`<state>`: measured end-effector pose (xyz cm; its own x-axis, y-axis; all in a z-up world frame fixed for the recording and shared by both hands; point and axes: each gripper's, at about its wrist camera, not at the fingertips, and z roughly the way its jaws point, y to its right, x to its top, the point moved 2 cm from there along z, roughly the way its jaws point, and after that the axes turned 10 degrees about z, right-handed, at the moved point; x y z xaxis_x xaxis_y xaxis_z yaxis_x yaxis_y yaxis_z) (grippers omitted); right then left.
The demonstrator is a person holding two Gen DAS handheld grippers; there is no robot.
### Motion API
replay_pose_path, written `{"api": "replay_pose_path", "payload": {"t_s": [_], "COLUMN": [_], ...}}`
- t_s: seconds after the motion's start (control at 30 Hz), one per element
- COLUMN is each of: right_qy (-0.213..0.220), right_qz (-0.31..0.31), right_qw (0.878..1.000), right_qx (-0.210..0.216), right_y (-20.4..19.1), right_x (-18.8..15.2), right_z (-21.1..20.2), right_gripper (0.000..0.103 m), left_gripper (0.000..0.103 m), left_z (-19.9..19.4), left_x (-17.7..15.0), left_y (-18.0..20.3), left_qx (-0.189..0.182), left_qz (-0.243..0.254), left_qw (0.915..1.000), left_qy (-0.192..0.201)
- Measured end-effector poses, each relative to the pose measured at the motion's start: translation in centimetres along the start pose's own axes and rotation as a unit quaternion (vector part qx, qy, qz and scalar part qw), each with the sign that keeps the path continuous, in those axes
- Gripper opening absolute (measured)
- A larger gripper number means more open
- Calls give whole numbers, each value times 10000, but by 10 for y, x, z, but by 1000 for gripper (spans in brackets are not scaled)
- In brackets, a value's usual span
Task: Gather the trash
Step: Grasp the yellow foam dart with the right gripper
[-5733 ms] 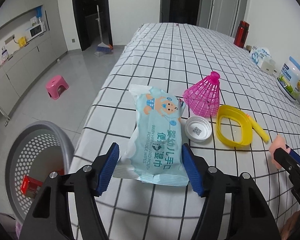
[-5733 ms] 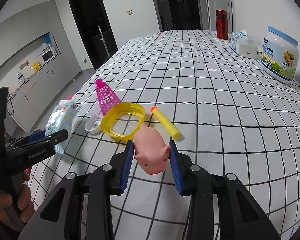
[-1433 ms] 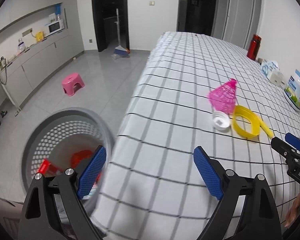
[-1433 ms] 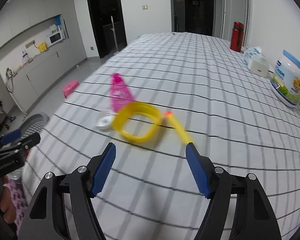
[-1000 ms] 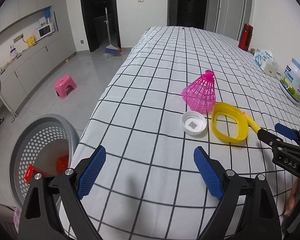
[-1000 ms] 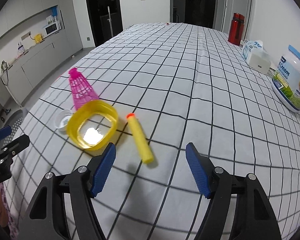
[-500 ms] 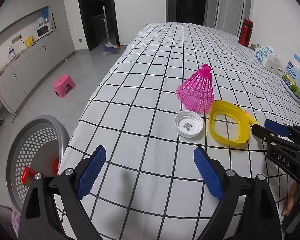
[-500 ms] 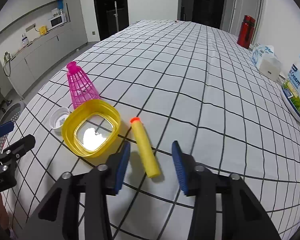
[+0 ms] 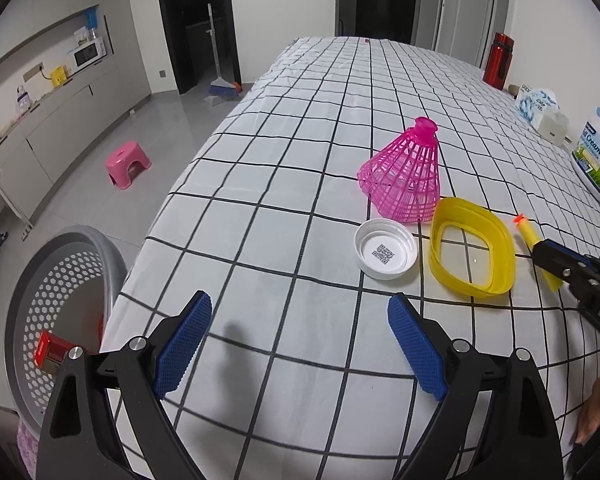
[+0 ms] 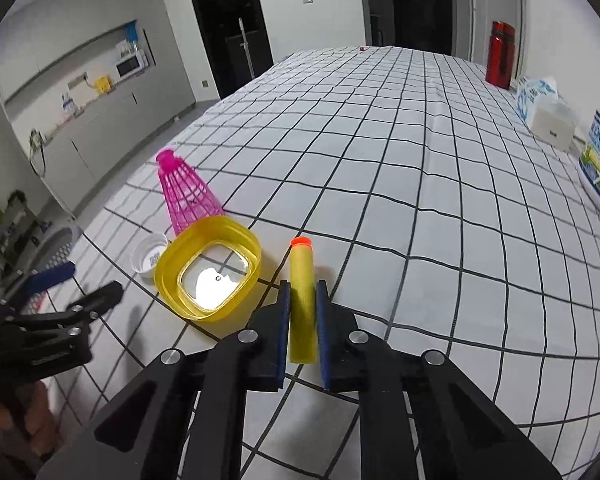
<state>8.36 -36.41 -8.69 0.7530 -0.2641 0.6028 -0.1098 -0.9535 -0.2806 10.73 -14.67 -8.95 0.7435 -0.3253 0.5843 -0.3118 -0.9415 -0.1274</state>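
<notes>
Left wrist view shows the left gripper point(image 9: 300, 342) with its blue pads wide apart and nothing between them, above the white tablecloth with black grid lines point(image 9: 284, 184). Beyond it lie a round white plastic cap point(image 9: 385, 248), a yellow plastic rounded-square ring point(image 9: 471, 256) just beside the cap, and a pink plastic mesh cone point(image 9: 404, 178) that stands behind both. At the right edge the right gripper point(image 9: 550, 258) sits on a yellow foam dart with an orange tip point(image 9: 525, 229). On the floor at the left stands a grey perforated plastic basket point(image 9: 60, 280) with a small red box point(image 9: 48, 352) inside. Right wrist view shows the right gripper point(image 10: 302, 308) whose jaws have just been closing; its pads now press on both sides of the dart point(image 10: 302, 276), which lies on the cloth point(image 10: 420, 184) just right of the yellow ring point(image 10: 208, 272). The cap point(image 10: 150, 257) and the cone point(image 10: 188, 196) are to the left of the ring, and the left gripper point(image 10: 76, 284) is at the left edge.
</notes>
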Motion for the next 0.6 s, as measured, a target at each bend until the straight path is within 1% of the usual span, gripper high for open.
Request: {"api": "replay_pose_path", "payload": {"t_s": [0.23,0.43,0.6], "right_qy": [-28,37,72], "right_qz": [196,273,323], "right_qw": [9996,9994,9991], "right_qx": [177,227,268], "right_y": [8,12,15], "right_x": [2,3,4], "right_z": [-4,-10,-13], "right_gripper": [12,12,12], "left_gripper": [88,87,74], "left_z": [9,17,23], "left_x": [8,18,24], "left_y": [11,19,23], "left_qx": [-112,-158,-282], "left_qz": [167,257,290], "left_qw": [9998,9995,9992], "left_qy": [-25,-48,-63]}}
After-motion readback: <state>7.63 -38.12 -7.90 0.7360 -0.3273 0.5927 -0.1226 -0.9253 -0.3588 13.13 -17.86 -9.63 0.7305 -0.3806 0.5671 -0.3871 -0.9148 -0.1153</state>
